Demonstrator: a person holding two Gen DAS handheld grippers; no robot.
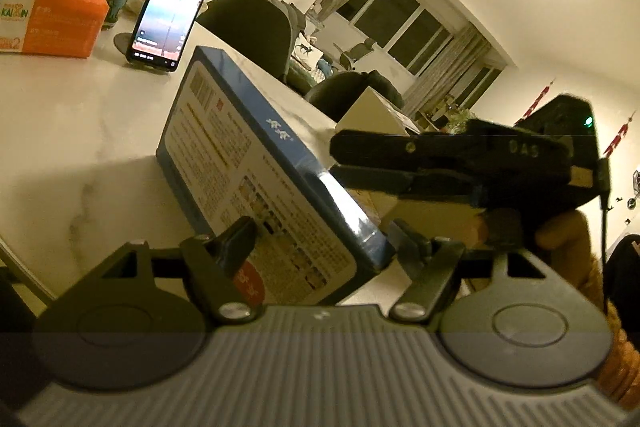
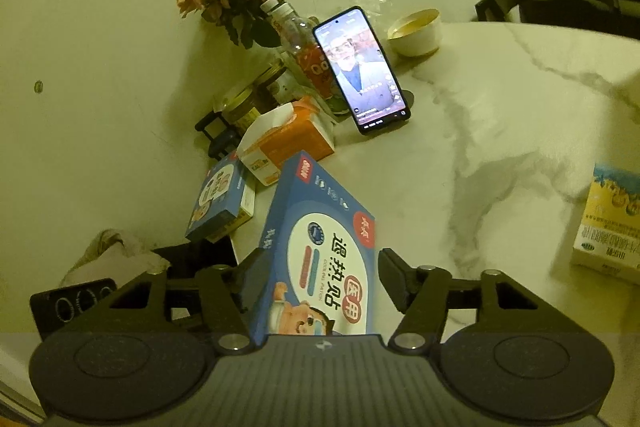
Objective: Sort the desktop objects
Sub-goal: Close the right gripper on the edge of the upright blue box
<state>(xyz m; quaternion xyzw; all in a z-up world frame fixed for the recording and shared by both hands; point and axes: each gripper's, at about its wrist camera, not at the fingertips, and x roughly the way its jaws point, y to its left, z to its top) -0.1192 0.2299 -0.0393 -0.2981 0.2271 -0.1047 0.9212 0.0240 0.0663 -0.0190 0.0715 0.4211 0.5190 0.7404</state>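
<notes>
**A:** Location of the cooling-patch box [image 2: 320, 227]?

**B:** Tilted on edge over the surface [image 2: 500, 107], close to the curved edge at the left of the right wrist view. Blue printed front turned toward the right tool [image 2: 316, 265]; text-covered back turned toward the left tool [image 1: 326, 235]. Lower end hidden behind the tool bodies, so contact with the surface not resolvable.

**A:** State of the right tool?

**B:** Open. Box between the fingers: left finger at the box's side wall, right finger clear of it, with white surface showing in the gap. Gripped from behind by a hand [image 1: 560, 227], as seen from the left wrist.

**A:** State of the left tool?

**B:** Cannot tell. Fingers spread wide, with the box lying diagonally between them. One finger overlapping the back face, the other just beside the blue side wall. Pressure on the box not confirmable.

**A:** Other items on the surface?

**B:** Smaller blue box [image 2: 218, 203] at the same curved edge. Orange tissue box [image 2: 288, 139] just beyond it. Lit phone [image 2: 360, 71] propped upright further in, near a white bowl [image 2: 414, 31]. Yellow carton [image 2: 608, 223] toward the opposite side, well apart from the cooling-patch box.
</notes>
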